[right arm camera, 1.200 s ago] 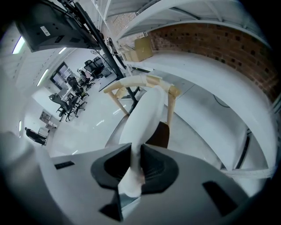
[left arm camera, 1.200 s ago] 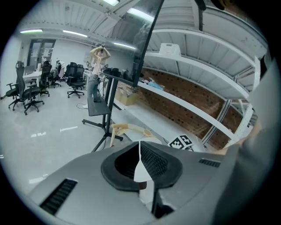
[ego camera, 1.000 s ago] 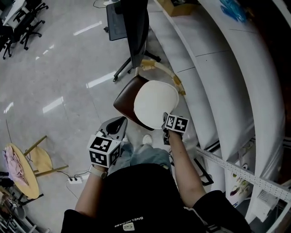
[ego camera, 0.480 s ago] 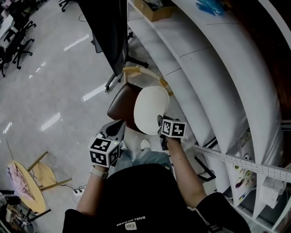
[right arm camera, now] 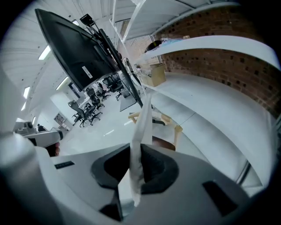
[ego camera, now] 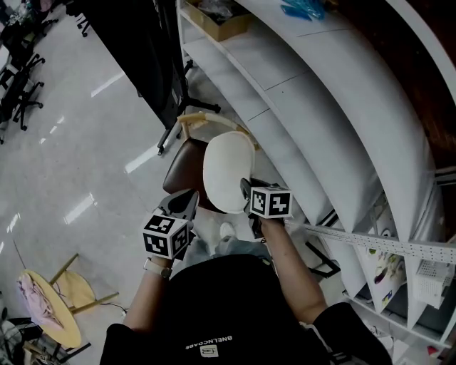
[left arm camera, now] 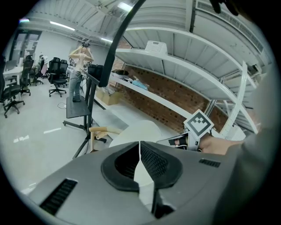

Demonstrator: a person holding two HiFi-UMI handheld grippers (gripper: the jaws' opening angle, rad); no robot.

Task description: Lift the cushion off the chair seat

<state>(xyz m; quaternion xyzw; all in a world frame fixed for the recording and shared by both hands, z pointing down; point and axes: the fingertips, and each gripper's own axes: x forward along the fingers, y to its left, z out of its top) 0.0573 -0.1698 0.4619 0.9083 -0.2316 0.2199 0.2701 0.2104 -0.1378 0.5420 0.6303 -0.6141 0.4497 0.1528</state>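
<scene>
The white round cushion (ego camera: 227, 170) hangs tilted on edge above the brown chair seat (ego camera: 181, 169), with my right gripper (ego camera: 247, 194) shut on its near rim. In the right gripper view the cushion's edge (right arm camera: 143, 125) runs up between the pads, with the chair's wooden back (right arm camera: 166, 119) and seat (right arm camera: 163, 143) below it. My left gripper (ego camera: 188, 202) hovers left of the cushion near the seat's front edge, shut and holding nothing. In the left gripper view its tips (left arm camera: 139, 146) meet in front of the cushion (left arm camera: 137, 131), with the right gripper's marker cube (left arm camera: 199, 125) to the right.
Curved white shelves (ego camera: 335, 107) rise close on the right, with a cardboard box (ego camera: 217, 20) on one. A black screen on a wheeled stand (ego camera: 146, 53) stands behind the chair. A wooden stool with pink cloth (ego camera: 44, 298) is at lower left, and office chairs (ego camera: 25, 28) are far left.
My right gripper has risen with the cushion, which has come up off the seat and tilted more on edge. The left gripper has shifted slightly toward the chair.
</scene>
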